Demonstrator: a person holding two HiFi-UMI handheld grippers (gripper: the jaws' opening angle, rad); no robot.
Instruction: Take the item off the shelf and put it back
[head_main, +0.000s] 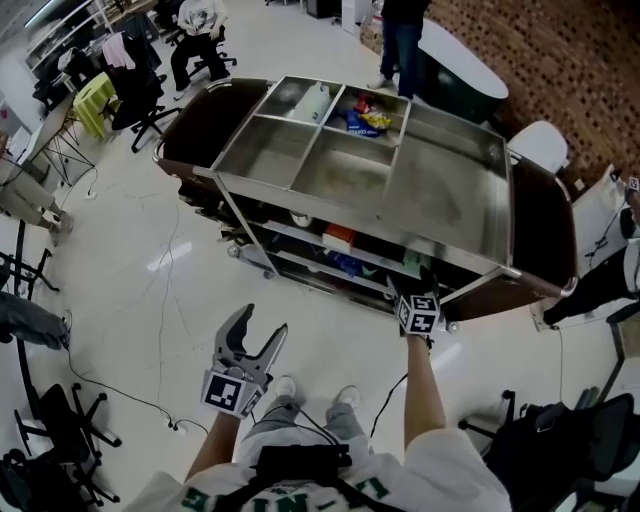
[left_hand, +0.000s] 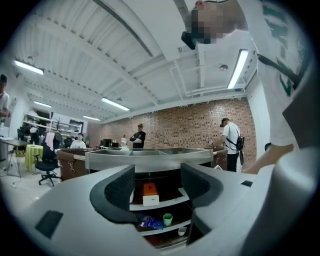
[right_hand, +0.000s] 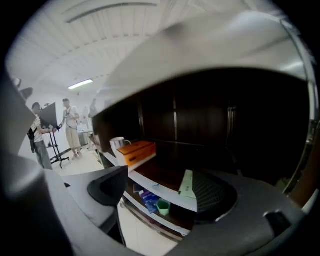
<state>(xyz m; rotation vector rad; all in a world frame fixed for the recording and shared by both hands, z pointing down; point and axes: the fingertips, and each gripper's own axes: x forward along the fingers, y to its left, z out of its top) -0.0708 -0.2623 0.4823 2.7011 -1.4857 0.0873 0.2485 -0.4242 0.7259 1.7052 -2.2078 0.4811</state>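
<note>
A steel cart (head_main: 470, 205) with open shelves stands in front of me. My right gripper (head_main: 410, 292) reaches into the right end of its upper shelf (right_hand: 150, 182), its fingertips hidden in the head view. In the right gripper view, my right gripper (right_hand: 159, 186) has its jaws wide open. A flat pale green packet (right_hand: 187, 183) lies on the shelf against the right jaw, with no pad pressing on it. An orange box (right_hand: 136, 150) and a white mug (right_hand: 116, 143) sit further left. My left gripper (head_main: 262, 322) hangs open and empty, well back from the cart.
The lower shelf holds a blue packet (right_hand: 149, 199) and a green cup (right_hand: 162, 206). Snack packets (head_main: 365, 118) and a white bottle (head_main: 315, 100) lie in the top trays. Office chairs (head_main: 135, 95) stand at the left. People (left_hand: 231, 142) stand behind the cart. Cables (head_main: 165, 300) cross the floor.
</note>
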